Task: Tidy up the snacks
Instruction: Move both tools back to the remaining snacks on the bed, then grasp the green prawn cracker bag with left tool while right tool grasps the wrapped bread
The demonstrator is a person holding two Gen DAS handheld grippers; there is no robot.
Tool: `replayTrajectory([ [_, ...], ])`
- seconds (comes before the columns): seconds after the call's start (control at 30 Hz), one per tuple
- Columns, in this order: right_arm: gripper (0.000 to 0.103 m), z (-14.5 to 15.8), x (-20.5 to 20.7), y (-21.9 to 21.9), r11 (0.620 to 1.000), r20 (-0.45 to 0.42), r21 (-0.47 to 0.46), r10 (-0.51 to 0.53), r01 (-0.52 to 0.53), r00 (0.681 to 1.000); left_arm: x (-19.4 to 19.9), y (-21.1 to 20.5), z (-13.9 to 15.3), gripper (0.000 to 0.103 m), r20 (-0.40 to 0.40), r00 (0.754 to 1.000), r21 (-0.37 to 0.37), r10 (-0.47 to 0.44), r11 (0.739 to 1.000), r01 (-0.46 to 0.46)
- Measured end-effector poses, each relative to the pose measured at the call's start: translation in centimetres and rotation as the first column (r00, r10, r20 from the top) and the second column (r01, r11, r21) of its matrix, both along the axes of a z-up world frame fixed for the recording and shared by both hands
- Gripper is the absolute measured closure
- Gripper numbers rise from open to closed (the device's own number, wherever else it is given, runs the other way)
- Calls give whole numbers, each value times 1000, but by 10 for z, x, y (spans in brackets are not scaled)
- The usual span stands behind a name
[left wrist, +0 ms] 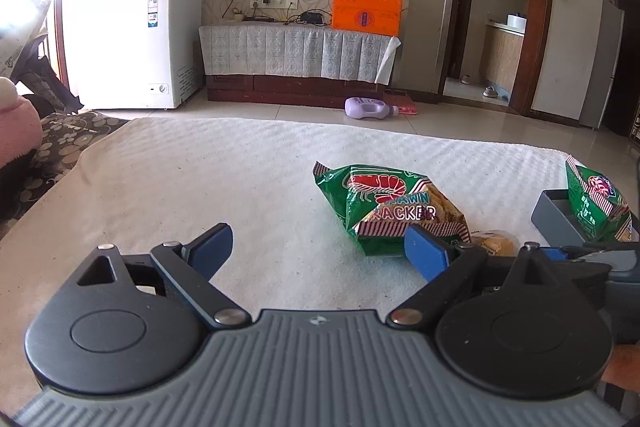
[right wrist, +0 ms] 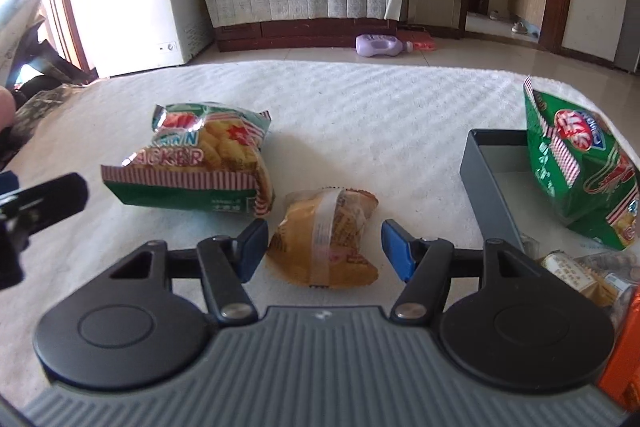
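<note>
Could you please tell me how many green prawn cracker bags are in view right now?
2. One prawn cracker bag lies on the white cloth, left of the small wrapped pastry. The other bag leans in the grey box at right. More may be hidden there.

White cloth-covered table (right wrist: pixel 360 99) bearing a prawn cracker bag (right wrist: pixel 192 163), wrapped bun (right wrist: pixel 324 239), and grey tray (right wrist: pixel 492 183).

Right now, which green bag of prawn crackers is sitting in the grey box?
The green bag on the right, leaning tilted in the grey box. The other green bag lies flat on the white cloth, left of the small brown snack pack.
</note>
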State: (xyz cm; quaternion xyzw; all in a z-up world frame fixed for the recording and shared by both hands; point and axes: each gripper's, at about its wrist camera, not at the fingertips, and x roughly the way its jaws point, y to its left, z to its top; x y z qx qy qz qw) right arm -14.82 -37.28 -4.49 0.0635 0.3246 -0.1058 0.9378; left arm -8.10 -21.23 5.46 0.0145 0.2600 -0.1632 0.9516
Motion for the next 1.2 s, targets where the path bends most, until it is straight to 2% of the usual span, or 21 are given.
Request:
replayTrajectory([
  [0.13, 52, -1, 2, -1, 999, -28, 2, 43, -43, 999, 4, -5, -2, 8, -7, 1000, -1, 0, 1000, 0],
  [0.2, 53, 2, -2, -3, 998, -41, 15, 65, -64, 997, 5, -8, 0, 7, -7, 1000, -8, -4, 1000, 4],
  [0.4, 53, 5, -23, 0, 990, -100, -12, 140, -142, 985, 11, -28, 5, 3, -3, 1000, -48, -17, 999, 16],
  [0.63, 54, 6, -38, -1, 980, -117, -20, 193, -197, 974, 43, -61, 7, 1, -23, 1000, -88, 8, 996, -10],
  [0.8, 54, 6, -39, -3, 977, -116, -21, 208, -212, 971, 68, -82, -7, 1, -63, 998, -44, 15, 999, -18],
  [0.9, 54, 7, -40, -4, 976, -116, -21, 214, -218, 970, 80, -90, -23, 1, -116, 993, -17, 18, 1000, -20],
  [1.03, 53, 7, -39, -5, 976, -115, -21, 214, -217, 970, 88, -99, -43, 0, -177, 984, 10, -16, 1000, 18],
  [1.2, 53, 7, -41, -3, 977, -115, -30, 208, -213, 971, 89, -97, -51, 0, -194, 981, -24, -33, 999, 29],
])
